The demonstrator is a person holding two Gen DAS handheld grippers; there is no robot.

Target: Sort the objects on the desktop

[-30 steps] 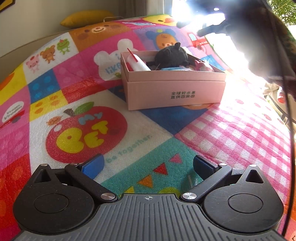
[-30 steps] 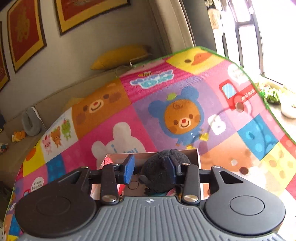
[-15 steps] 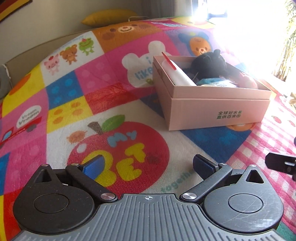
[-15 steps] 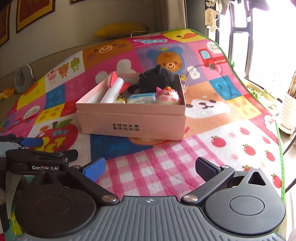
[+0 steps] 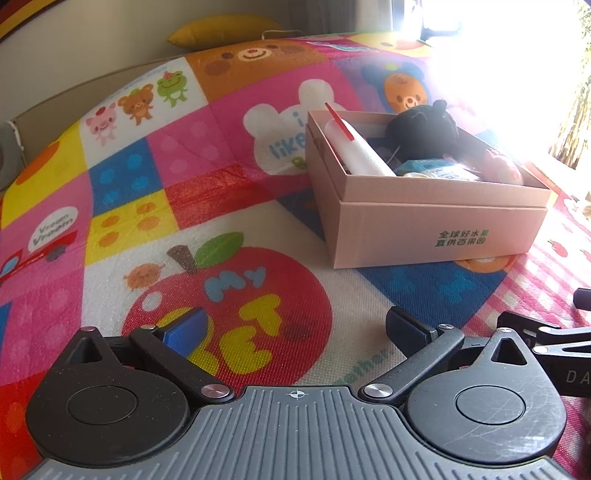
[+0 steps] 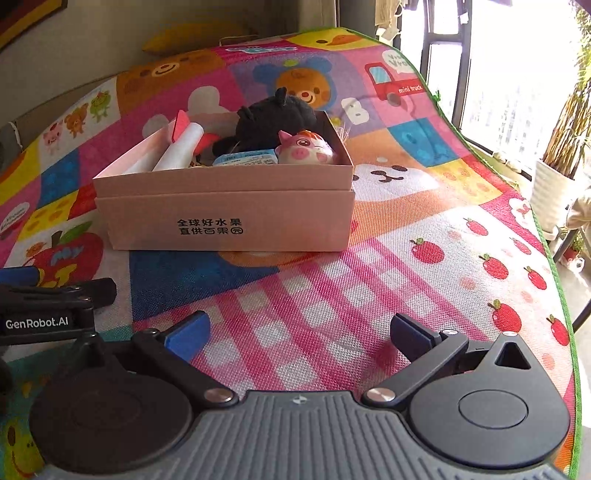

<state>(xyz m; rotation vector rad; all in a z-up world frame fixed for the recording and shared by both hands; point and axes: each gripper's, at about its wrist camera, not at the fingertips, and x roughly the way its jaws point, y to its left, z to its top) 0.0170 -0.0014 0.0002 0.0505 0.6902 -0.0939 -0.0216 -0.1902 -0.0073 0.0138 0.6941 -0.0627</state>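
Observation:
A pink cardboard box (image 6: 225, 218) stands on a colourful cartoon play mat (image 6: 406, 280). It holds a black plush toy (image 6: 273, 120), a pink pig toy (image 6: 306, 147), a white tube with a red cap (image 6: 181, 147) and a blue-labelled packet (image 6: 245, 158). The box also shows in the left wrist view (image 5: 436, 229), with the plush (image 5: 424, 129) and the tube (image 5: 358, 151). My left gripper (image 5: 299, 328) is open and empty, low over the mat, well in front of the box. My right gripper (image 6: 299, 332) is open and empty, in front of the box.
A yellow cushion (image 5: 221, 31) lies beyond the mat's far edge by the wall. A window and potted plants (image 6: 561, 155) are to the right of the mat's green edge. The left gripper's body (image 6: 48, 306) shows at the left of the right wrist view.
My right gripper has let go of the black plush in the box, opened and drawn back low over the mat. My left gripper has shifted left; the box now sits further right in its view.

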